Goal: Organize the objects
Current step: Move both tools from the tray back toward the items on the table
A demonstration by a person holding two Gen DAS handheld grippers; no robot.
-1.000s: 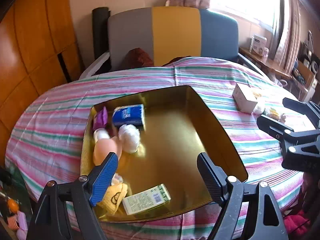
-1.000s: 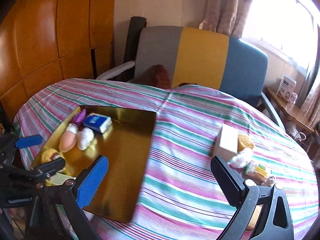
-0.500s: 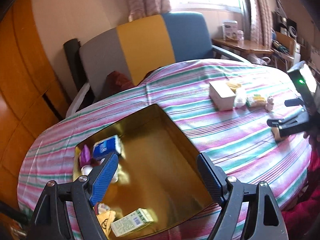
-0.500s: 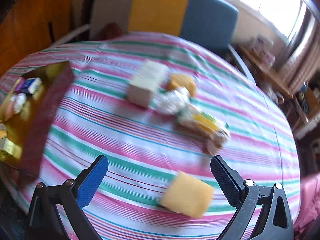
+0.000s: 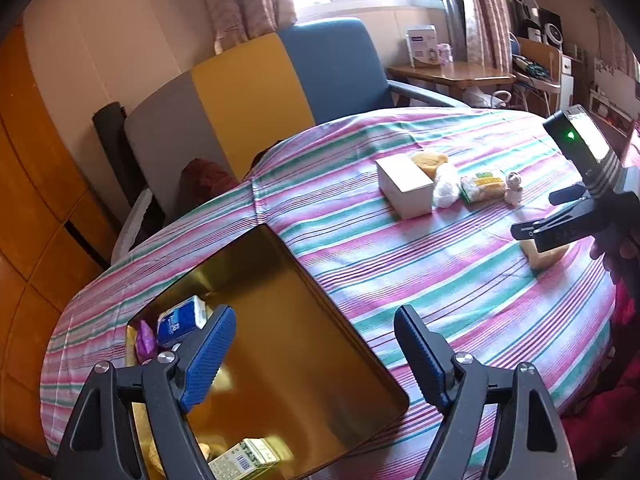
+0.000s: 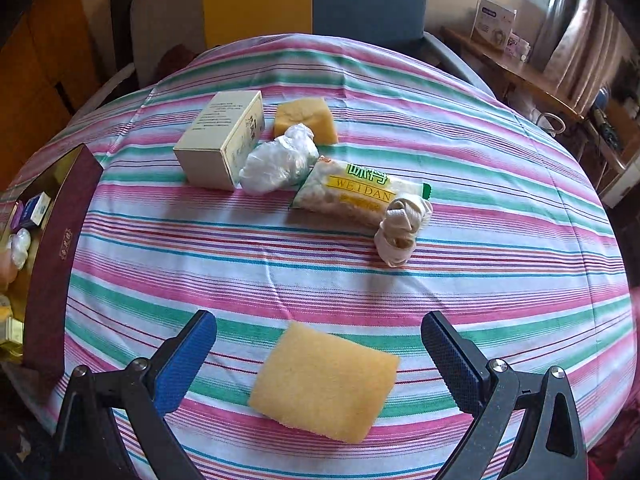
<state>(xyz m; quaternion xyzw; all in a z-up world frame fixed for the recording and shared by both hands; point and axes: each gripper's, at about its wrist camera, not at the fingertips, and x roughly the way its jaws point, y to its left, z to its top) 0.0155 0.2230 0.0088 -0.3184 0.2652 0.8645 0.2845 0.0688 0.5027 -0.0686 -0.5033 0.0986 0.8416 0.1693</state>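
Note:
A gold tray sits on the left of the striped table. It holds a blue tissue pack, a purple packet and a green-white carton. My left gripper hangs open above the tray, holding nothing. A yellow sponge lies flat near the table's front edge. My right gripper is open with a finger on either side of it, not touching. Farther back are a white box, a second sponge, a crumpled plastic bag, a snack packet and a knotted white cloth.
The tray's maroon outer wall stands at the left of the right wrist view. A grey, yellow and blue chair stands behind the table, and a wooden side table is by the window. A hand holds the right gripper.
The right gripper swung from the tray side to the right and came down around the yellow sponge. The left gripper lifted and turned right, still open over the tray.

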